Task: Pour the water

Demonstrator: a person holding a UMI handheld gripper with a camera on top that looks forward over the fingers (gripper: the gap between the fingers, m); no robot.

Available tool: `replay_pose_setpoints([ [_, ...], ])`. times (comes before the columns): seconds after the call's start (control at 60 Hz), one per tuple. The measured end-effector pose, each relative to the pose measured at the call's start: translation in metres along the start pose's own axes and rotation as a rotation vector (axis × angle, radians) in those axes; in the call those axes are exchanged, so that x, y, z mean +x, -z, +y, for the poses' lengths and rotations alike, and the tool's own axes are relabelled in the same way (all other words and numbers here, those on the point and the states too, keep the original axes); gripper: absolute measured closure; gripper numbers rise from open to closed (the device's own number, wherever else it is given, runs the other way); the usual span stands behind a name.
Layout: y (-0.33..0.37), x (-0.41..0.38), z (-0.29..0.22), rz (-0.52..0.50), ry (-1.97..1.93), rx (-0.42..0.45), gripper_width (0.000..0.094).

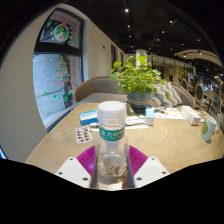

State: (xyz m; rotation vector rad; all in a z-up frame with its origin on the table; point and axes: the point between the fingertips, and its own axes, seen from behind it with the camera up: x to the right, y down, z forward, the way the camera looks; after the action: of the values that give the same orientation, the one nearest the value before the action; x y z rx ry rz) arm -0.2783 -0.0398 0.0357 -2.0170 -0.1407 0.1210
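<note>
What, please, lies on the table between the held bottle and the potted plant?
In the gripper view, a small box lies between the bottle and the potted plant.

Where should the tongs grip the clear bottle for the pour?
Grip the bottle on its straight body, below the label, coming in level from the near side. It stands upright between the tongs, whose pink pads already flank it, and the neck above narrows.

a clear plastic water bottle point(111, 140) stands upright, cap off, with a green-and-white label round its upper body, nearer than the potted plant point(137, 80) on the same tabletop.
</note>
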Motion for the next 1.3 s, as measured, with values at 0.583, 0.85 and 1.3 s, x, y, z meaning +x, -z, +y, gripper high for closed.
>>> replay_pose_setpoints([
  [0.583,0.069,0.136,-0.196,-0.310,-0.771,0.173,0.0531],
  [0.85,0.053,0.280,-0.218,-0.488,-1.441,0.225,0.0535],
  [1.3,0.012,0.351,-0.152,-0.575,-1.982,0.103,0.0532],
])
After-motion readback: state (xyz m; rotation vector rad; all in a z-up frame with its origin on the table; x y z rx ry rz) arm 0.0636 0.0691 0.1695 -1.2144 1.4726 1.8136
